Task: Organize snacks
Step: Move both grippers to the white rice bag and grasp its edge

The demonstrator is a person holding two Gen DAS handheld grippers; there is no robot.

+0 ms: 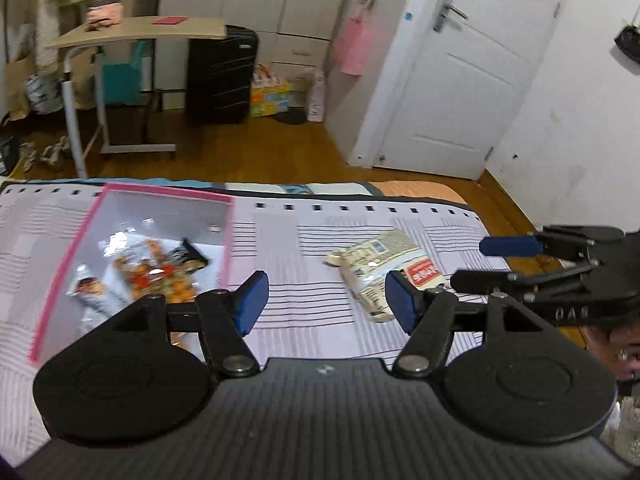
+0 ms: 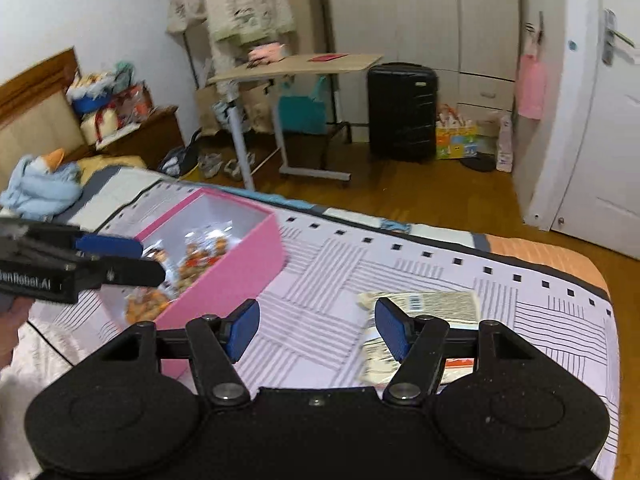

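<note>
Two grippers hovering over a bed with a striped cover [image 1: 320, 240]. Both standing open, blue pads wide apart, holding nothing.

Left gripper [image 1: 328, 300] hanging above bare cover. Right gripper [image 2: 316, 330] doing the same.

Sitting at about ten o'clock from the left gripper: a pink box [image 1: 168, 196], white inside. Lying in it: orange snack bags [image 1: 160, 272] and one small white bag [image 1: 90, 292]. Staying at about ten o'clock from the right gripper too, that pink box [image 2: 232, 280].

Resting flat on the cover at about one o'clock from the left gripper: a cream snack bag [image 1: 372, 268] with a red label. Peeking out just behind the right gripper's right-hand pad in the right view, at about two o'clock, the same cream bag [image 2: 440, 306].

Showing at three o'clock in the left view, the right gripper [image 1: 480, 264]. Showing at nine o'clock in the right view, the left gripper [image 2: 150, 258].
</note>
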